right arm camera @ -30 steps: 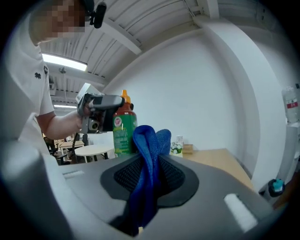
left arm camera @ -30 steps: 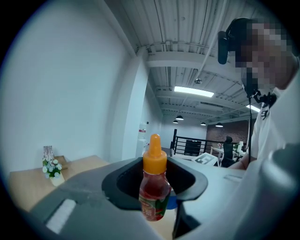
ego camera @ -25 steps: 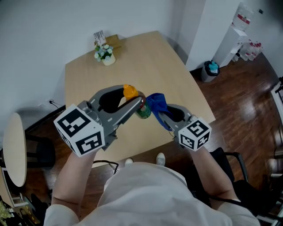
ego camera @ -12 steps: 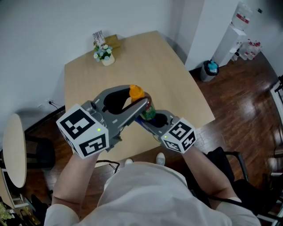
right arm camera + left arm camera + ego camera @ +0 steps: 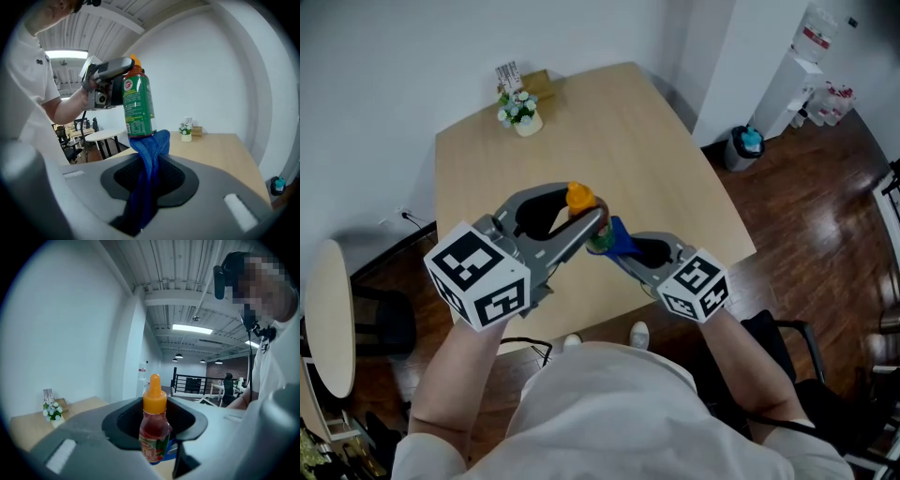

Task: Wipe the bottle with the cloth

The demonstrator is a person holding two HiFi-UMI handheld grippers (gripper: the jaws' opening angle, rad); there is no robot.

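A small sauce bottle (image 5: 592, 225) with an orange cap (image 5: 579, 197) and a green label hangs in the air over the table, with my left gripper (image 5: 595, 223) shut on it. In the left gripper view the bottle (image 5: 153, 430) stands upright between the jaws. My right gripper (image 5: 617, 251) is shut on a blue cloth (image 5: 619, 239), pressed against the bottle's lower end. In the right gripper view the cloth (image 5: 149, 159) rises from the jaws to touch the base of the bottle (image 5: 137, 105).
The wooden table (image 5: 609, 131) lies below both grippers. A small pot of white flowers (image 5: 519, 114) and a card holder stand at its far left corner. A round side table (image 5: 323, 319) is at the left; a bin (image 5: 749, 145) stands at the right.
My right gripper with the cloth swung in under the bottle, then drew back slightly to the right. The cloth now touches the bottle's lower end. The left gripper stayed almost still.
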